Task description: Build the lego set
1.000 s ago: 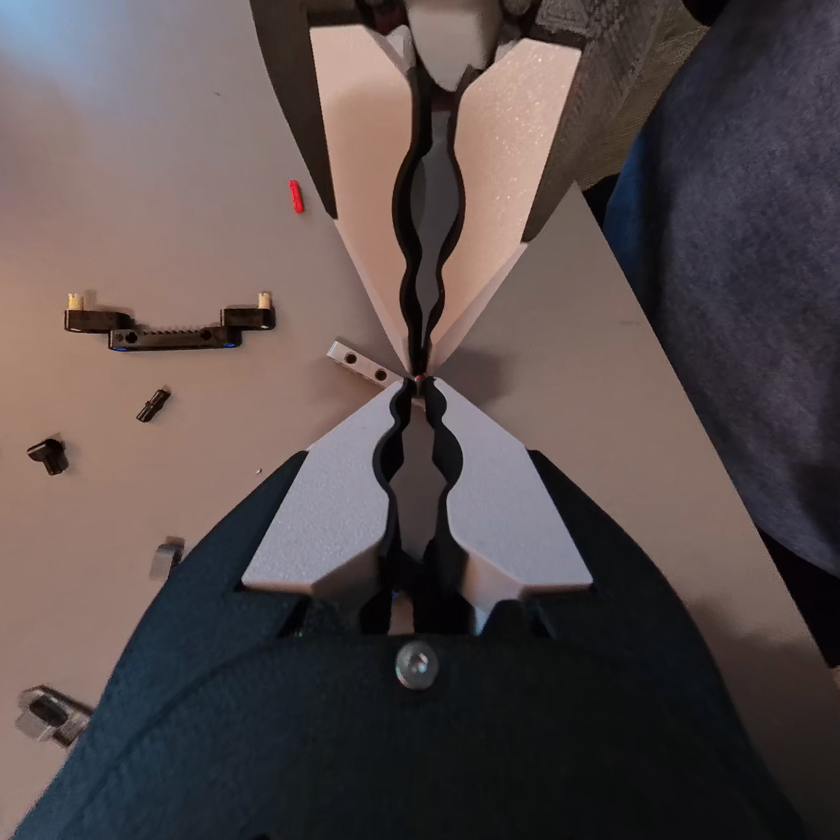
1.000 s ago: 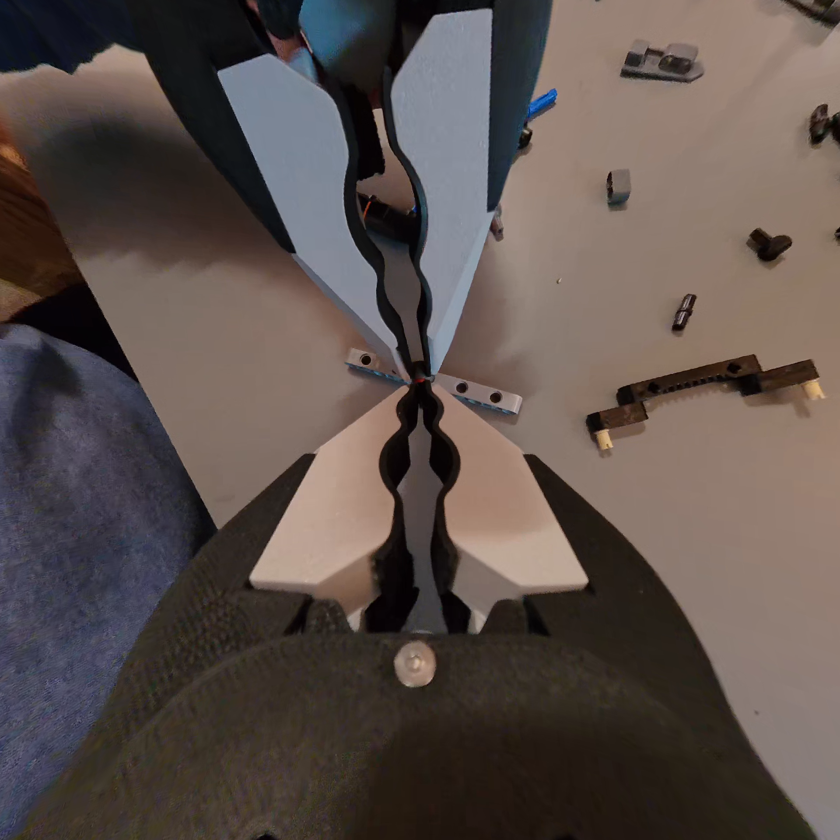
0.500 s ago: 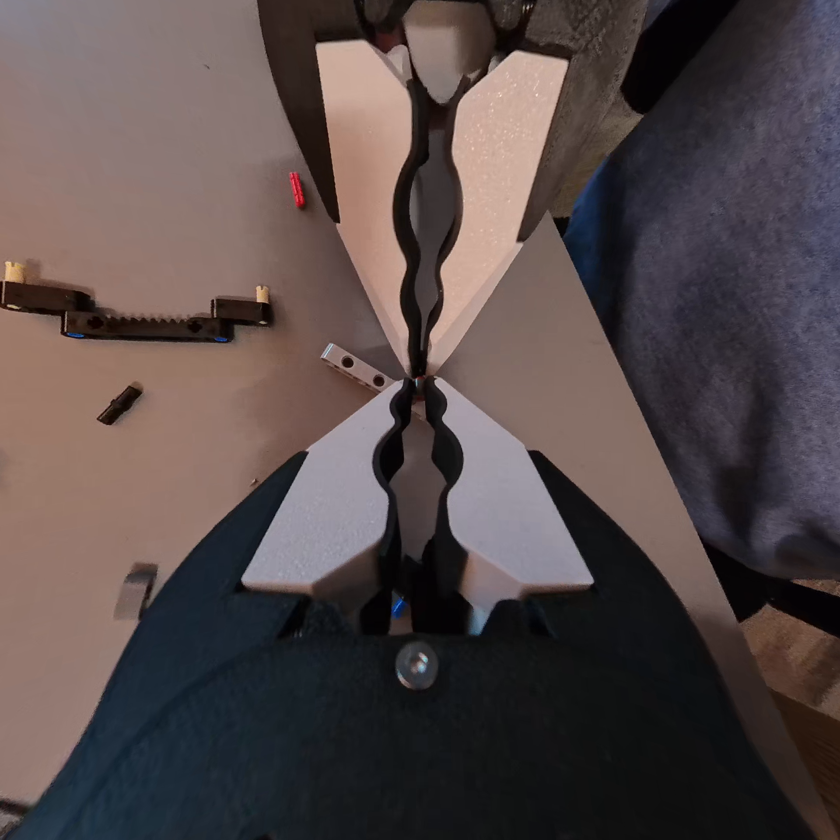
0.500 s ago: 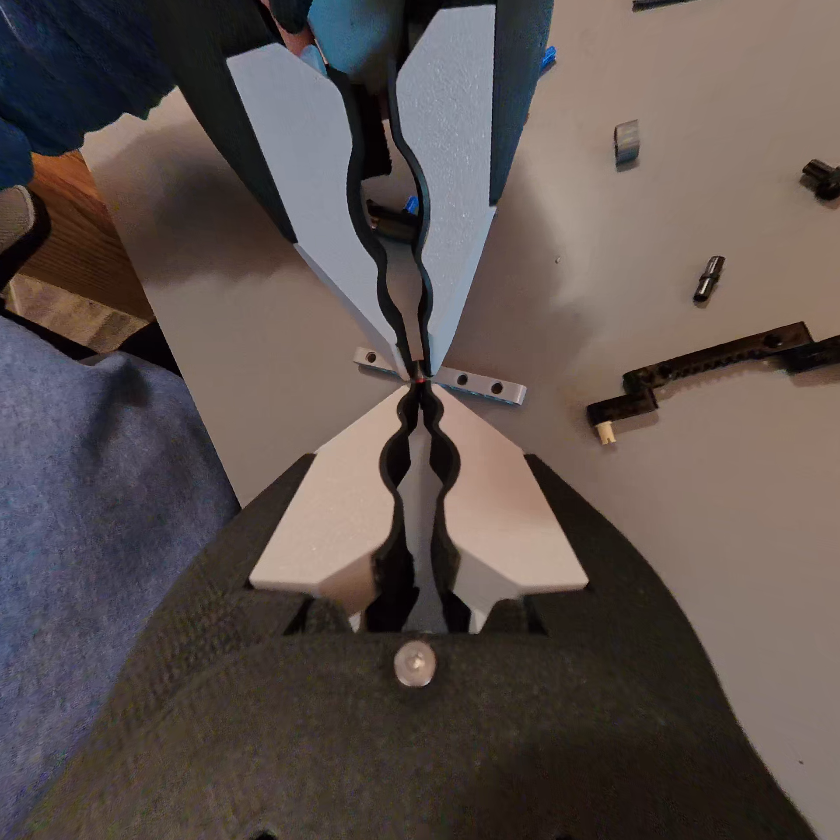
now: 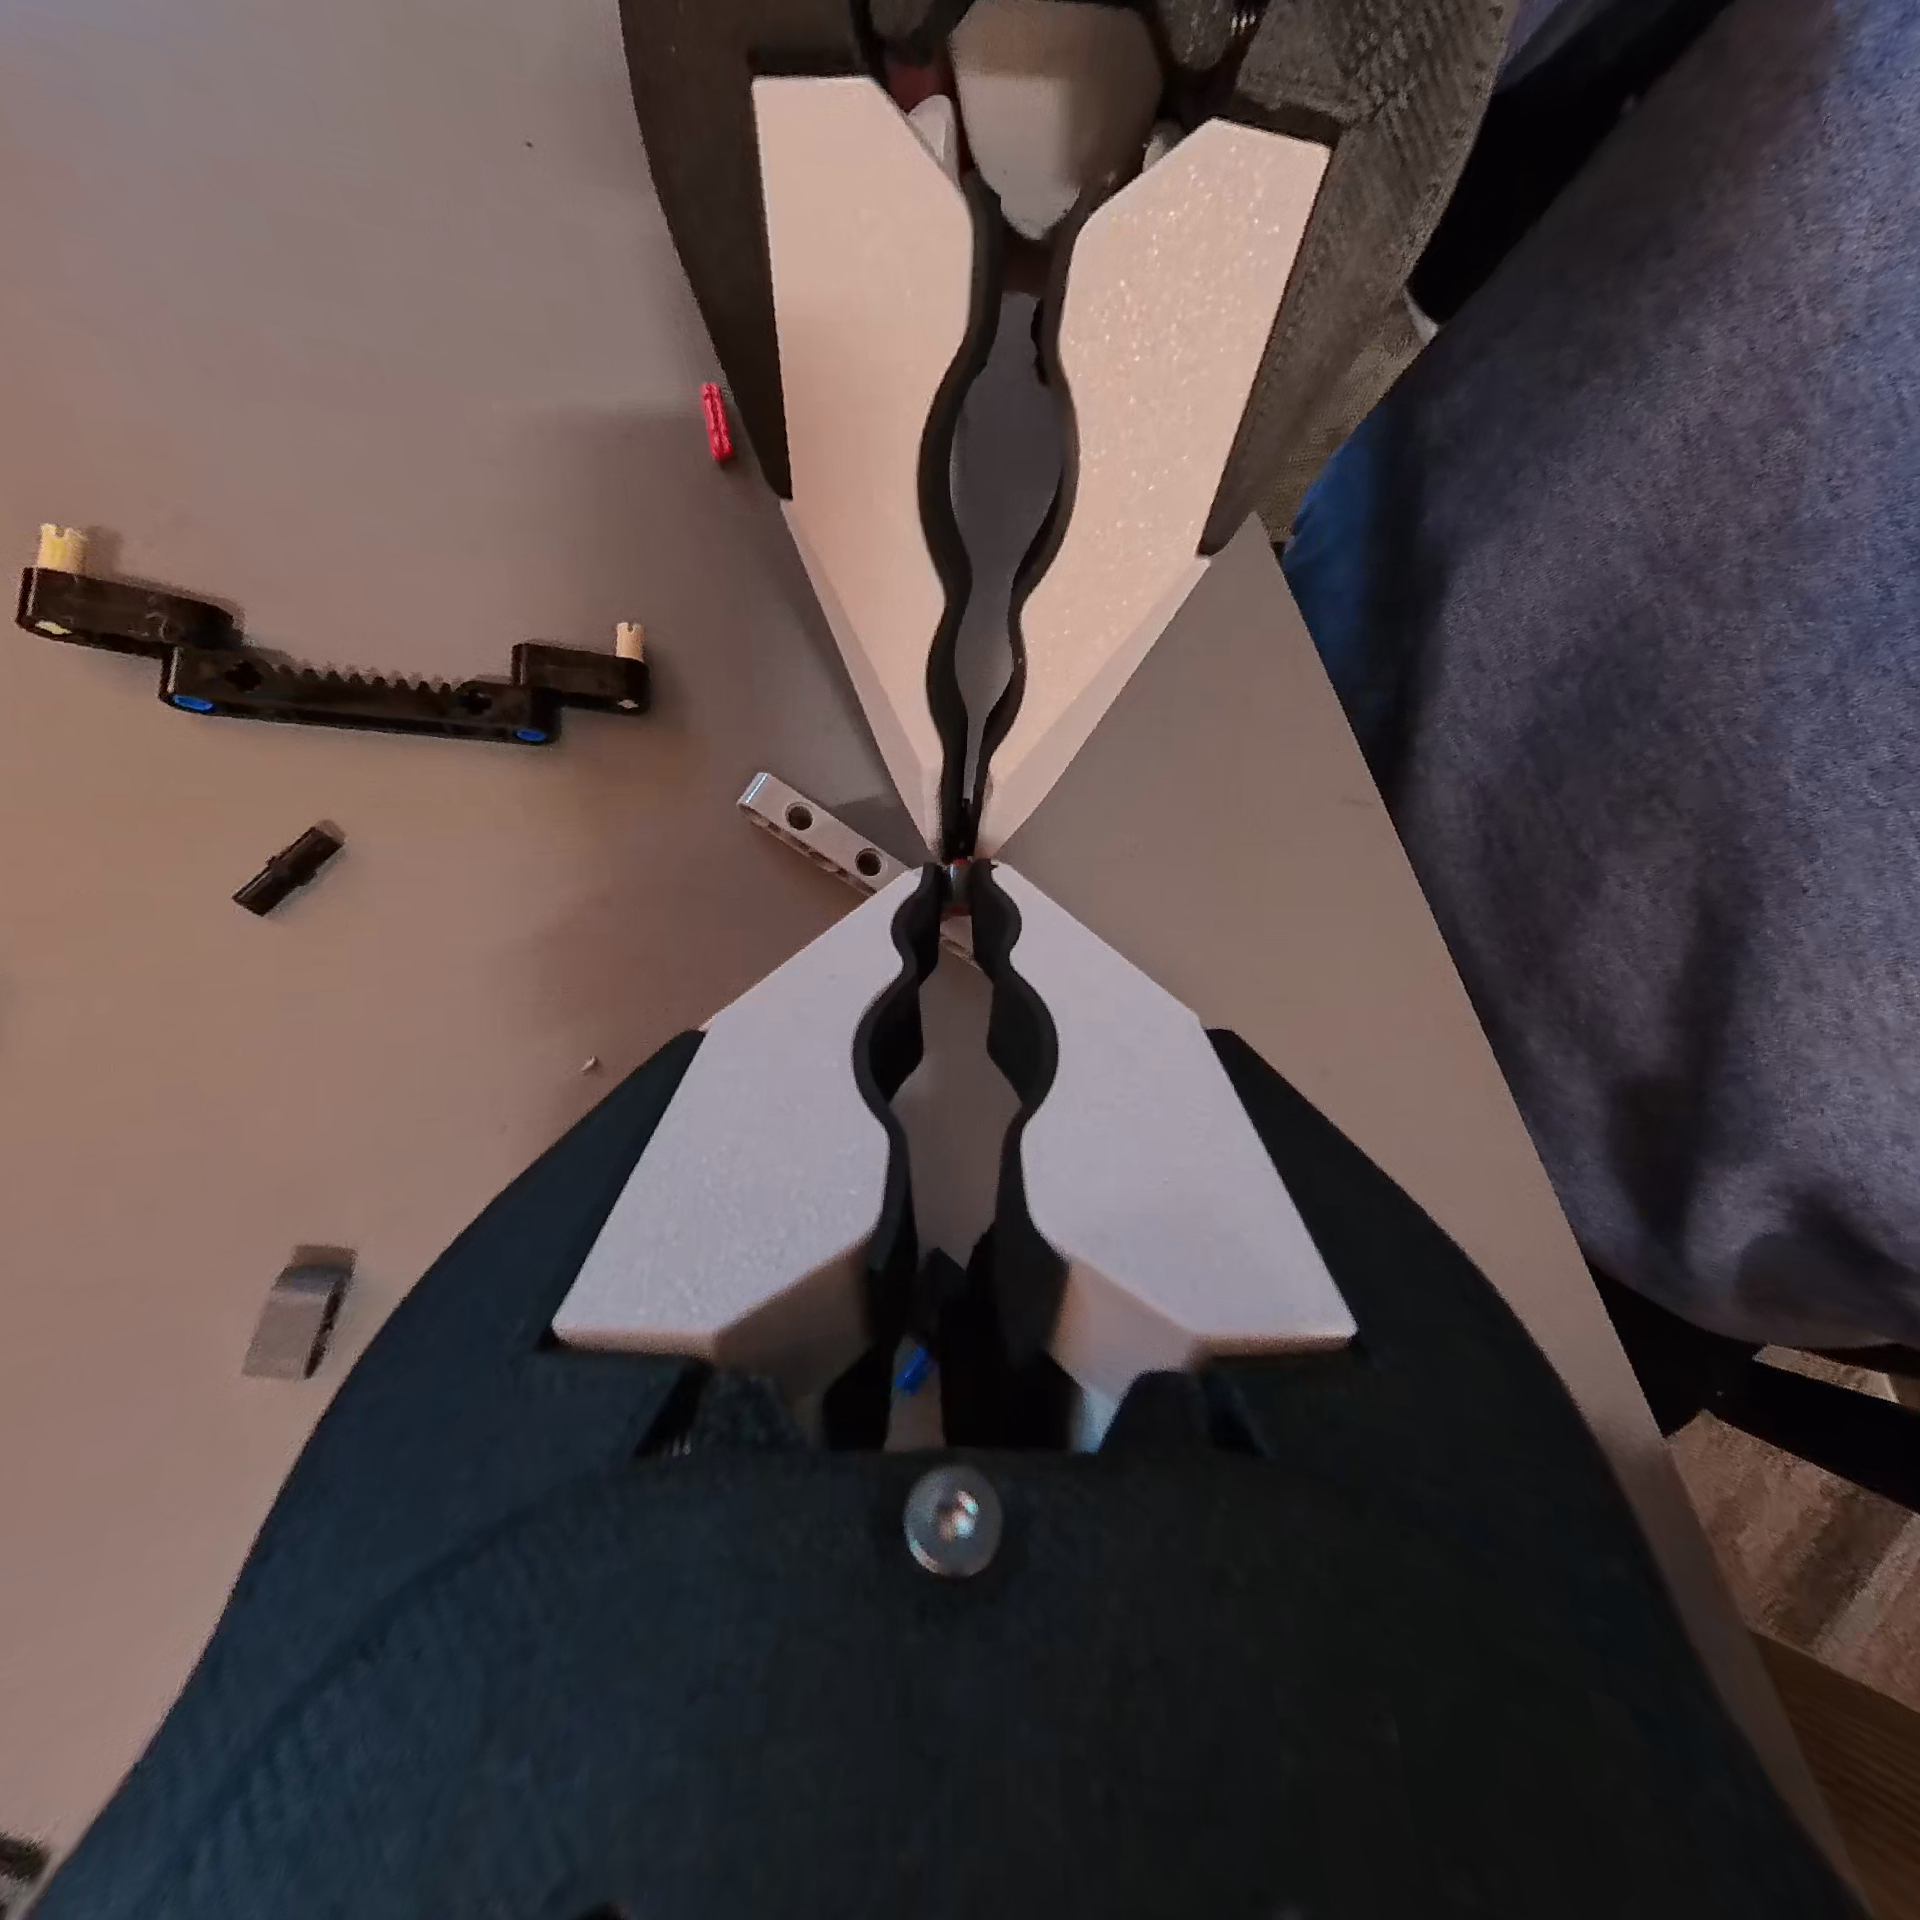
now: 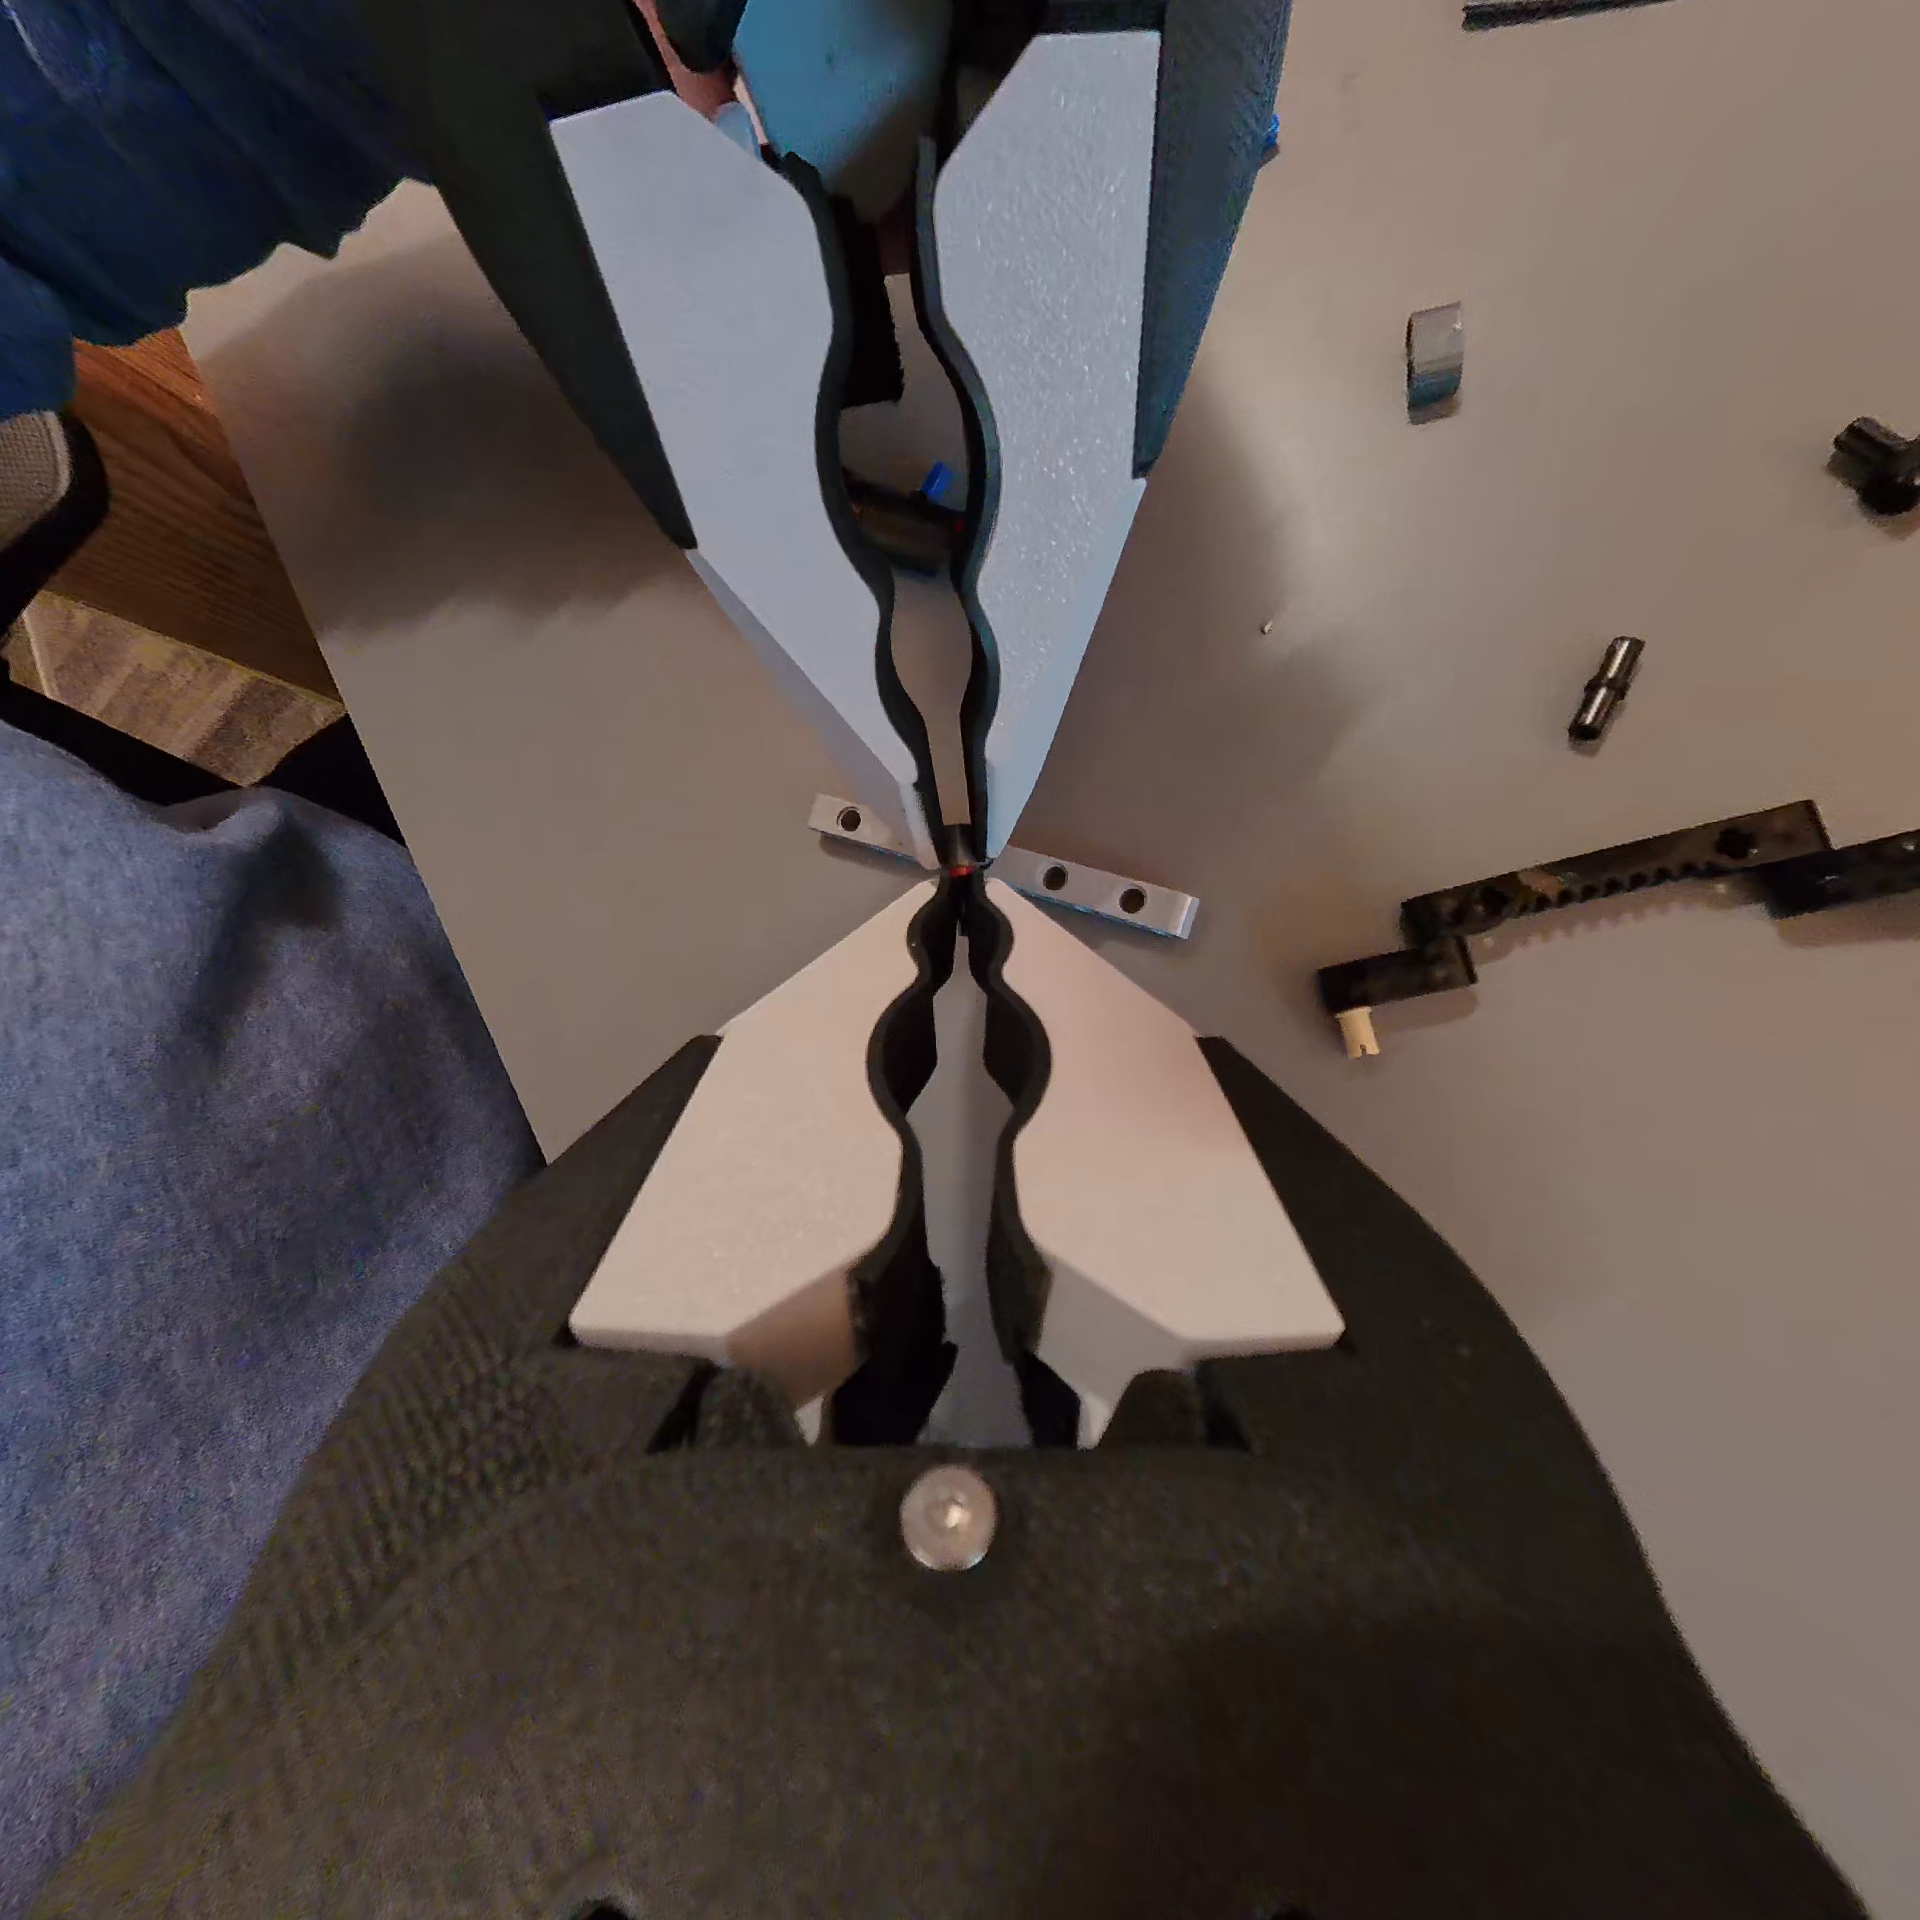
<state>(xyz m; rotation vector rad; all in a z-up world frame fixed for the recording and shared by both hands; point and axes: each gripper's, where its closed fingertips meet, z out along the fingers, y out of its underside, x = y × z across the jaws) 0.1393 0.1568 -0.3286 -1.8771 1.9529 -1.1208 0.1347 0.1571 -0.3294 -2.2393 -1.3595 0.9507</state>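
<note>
My two grippers meet tip to tip above the grey table, near its edge. My left gripper (image 5: 961, 896) is shut on a light grey beam with holes (image 5: 821, 831), which sticks out to the left of its tips. In the right wrist view the beam (image 6: 1091, 894) crosses behind both pairs of tips. My right gripper (image 6: 956, 914) is shut on a small red piece (image 6: 962, 871) that sits against the beam's middle. Most of that piece is hidden by the fingertips. The right gripper enters the left wrist view from the top (image 5: 961, 826).
A black toothed rack assembly with cream pins (image 5: 353, 691) (image 6: 1610, 883) lies on the table. Near it are a black pin (image 5: 289, 868) (image 6: 1605, 688), a red pin (image 5: 717, 421), a small grey piece (image 5: 301, 1309) (image 6: 1436, 358) and a black connector (image 6: 1881, 468). A person's blue clothing (image 5: 1662, 727) borders the table edge (image 5: 1455, 987). Left and right tips are no more than a few centimetres apart.
Both grippers have stayed shut and tip to tip on the beam. Together they have turned and shifted, so the loose parts slide sideways in both views and more floor shows past the table edge.
</note>
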